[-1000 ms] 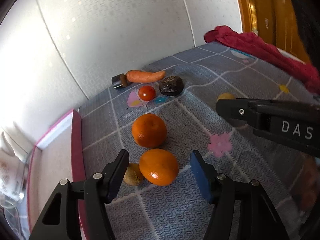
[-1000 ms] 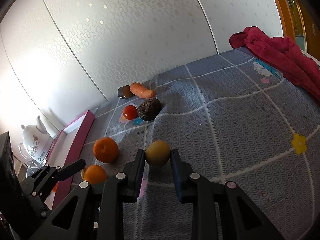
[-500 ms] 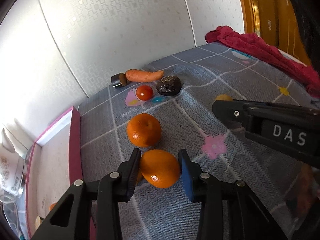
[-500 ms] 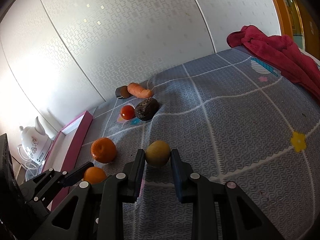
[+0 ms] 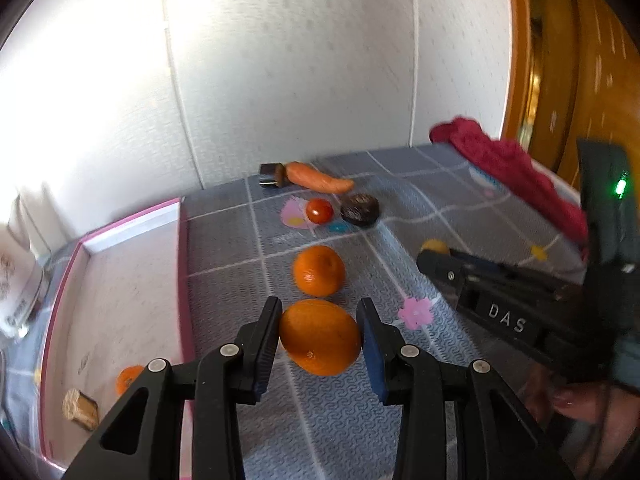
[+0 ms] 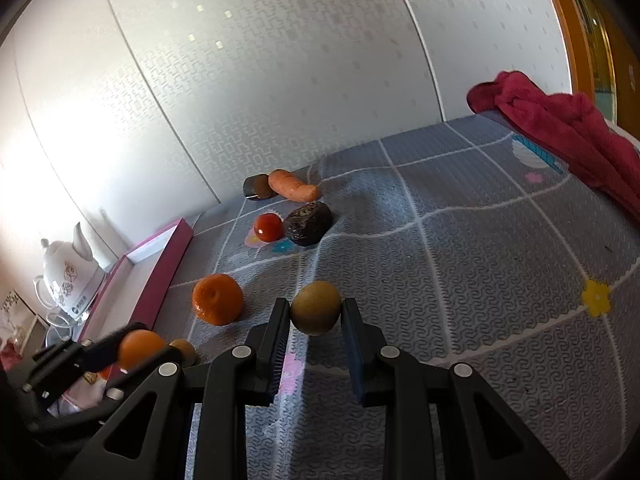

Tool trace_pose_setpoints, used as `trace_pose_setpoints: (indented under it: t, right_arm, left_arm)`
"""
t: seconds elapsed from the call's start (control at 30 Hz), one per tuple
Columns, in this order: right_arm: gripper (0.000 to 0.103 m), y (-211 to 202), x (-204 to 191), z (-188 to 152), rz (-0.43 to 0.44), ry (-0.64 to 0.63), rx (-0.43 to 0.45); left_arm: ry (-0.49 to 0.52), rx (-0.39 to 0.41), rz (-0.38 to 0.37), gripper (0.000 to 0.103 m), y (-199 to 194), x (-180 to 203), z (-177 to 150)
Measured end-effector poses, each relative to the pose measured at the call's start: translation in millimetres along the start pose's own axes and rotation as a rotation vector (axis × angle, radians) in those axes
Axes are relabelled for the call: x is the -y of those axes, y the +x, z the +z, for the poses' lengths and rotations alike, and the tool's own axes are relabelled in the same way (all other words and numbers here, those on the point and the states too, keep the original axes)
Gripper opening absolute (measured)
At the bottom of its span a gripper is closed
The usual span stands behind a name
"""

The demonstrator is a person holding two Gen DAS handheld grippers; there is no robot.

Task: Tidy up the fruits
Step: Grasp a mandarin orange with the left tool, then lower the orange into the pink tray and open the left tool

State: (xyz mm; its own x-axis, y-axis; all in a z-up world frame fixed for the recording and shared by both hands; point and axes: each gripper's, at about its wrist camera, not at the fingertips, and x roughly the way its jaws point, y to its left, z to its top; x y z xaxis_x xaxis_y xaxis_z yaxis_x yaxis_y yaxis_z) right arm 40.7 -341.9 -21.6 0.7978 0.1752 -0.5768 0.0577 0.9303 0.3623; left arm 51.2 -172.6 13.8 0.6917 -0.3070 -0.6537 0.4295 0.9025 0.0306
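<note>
My left gripper (image 5: 320, 336) is shut on an orange (image 5: 320, 338) and holds it above the grey patterned cloth. A second orange (image 5: 319, 270) lies just beyond it. My right gripper (image 6: 315, 316) is shut on a small brown-green round fruit (image 6: 316, 307), which shows as a yellow spot in the left wrist view (image 5: 434, 246). A pink box (image 5: 120, 304) lies to the left and holds a small orange fruit (image 5: 128, 378) and a tan piece (image 5: 80, 408). In the right wrist view the left gripper (image 6: 132, 346) shows with its orange (image 6: 140, 348).
At the back lie a carrot (image 5: 320, 178), a dark block (image 5: 272, 174), a red tomato (image 5: 319, 210) and a dark wrinkled fruit (image 5: 360, 209). A red towel (image 6: 560, 128) lies at the right. A white kettle (image 6: 68, 280) stands left of the box. A small brown fruit (image 6: 184, 350) lies near the box.
My left gripper closed on the near orange and lifted it off the cloth, leaving the small brown fruit behind. My right gripper stays shut on its fruit and has risen slightly.
</note>
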Motion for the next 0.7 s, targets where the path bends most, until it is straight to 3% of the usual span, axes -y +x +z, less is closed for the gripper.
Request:
trace_pose_setpoints:
  t: [0.4, 0.7]
  right_arm:
    - [0.026, -0.4, -7.3, -2.5, 0.006, -0.047, 0.012]
    - [0.026, -0.1, -19.4, -7.7, 0.013, -0.099, 0.013]
  left_arm:
    - [-0.185, 0.041, 0.007, 0.039, -33.3, -72.5, -12.8]
    - [-0.259, 0.036, 0.109, 0.039, -37.9, -129.9, -27.5]
